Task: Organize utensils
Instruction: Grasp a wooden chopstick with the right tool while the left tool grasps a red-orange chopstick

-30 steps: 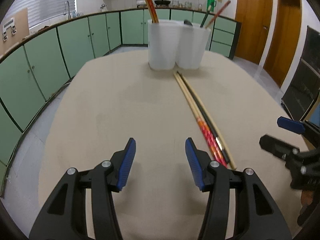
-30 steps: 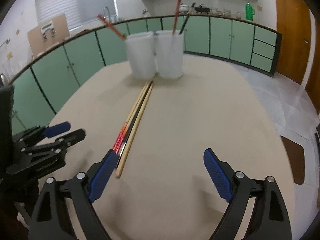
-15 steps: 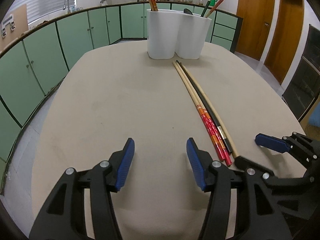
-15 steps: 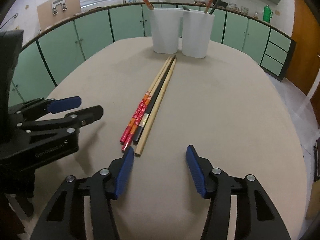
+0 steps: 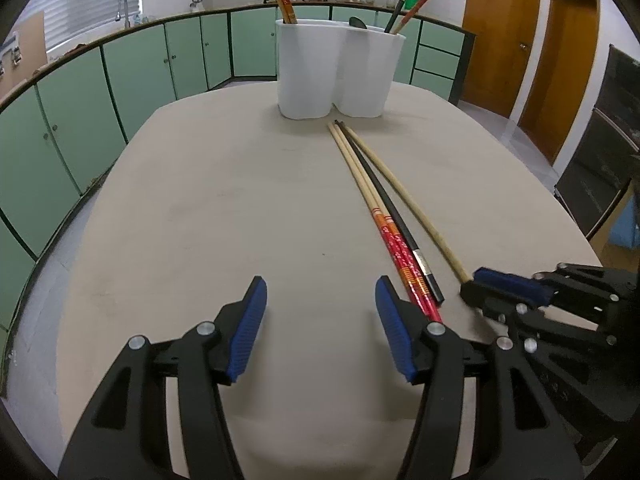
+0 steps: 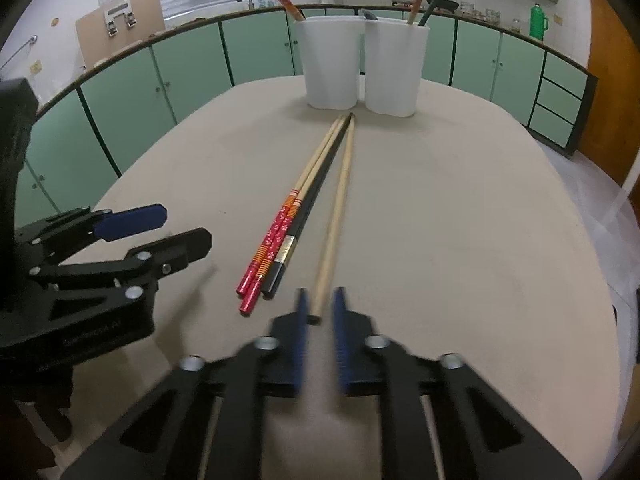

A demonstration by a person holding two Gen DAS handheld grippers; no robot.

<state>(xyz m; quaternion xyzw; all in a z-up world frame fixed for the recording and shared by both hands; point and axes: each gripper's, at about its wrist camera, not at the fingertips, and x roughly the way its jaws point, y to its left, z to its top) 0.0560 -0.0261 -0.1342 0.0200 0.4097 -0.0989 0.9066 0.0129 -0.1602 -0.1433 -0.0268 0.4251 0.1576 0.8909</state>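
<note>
1. Kitchen w/ green cabinets [image 5: 80, 120] curving round the back; beige table [image 5: 240, 200] fills the mid of both views.
2. White two-part holder [image 5: 340, 72] stands at the table's far end, top centre of frame, w/ a few chopsticks poking out of it.
3. Loose chopsticks lie on the table in a tight bunch, far tips just short of the holder, running toward lower right in the left wrist view.
4. In the bunch: a red-patterned pair [image 6: 276, 240], a black chopstick [image 6: 316, 200] touching it, and a plain wooden chopstick [image 6: 340, 200] splayed a bit to the right.
5. My left gripper [image 5: 320, 320], bottom centre of its view: jaws wide apart, nothing between them. The right pad sits just beside the red pair's near ends.
6. My right gripper [image 6: 320, 312], bottom centre of its view, blurred: jaws nearly together, narrow gap, either side of the wooden stick's near end. Can't tell if the pads actually pinch it yet.
7. In the left wrist view, right gripper [image 5: 472, 284] is lower right, its tip at that stick's end.
</note>
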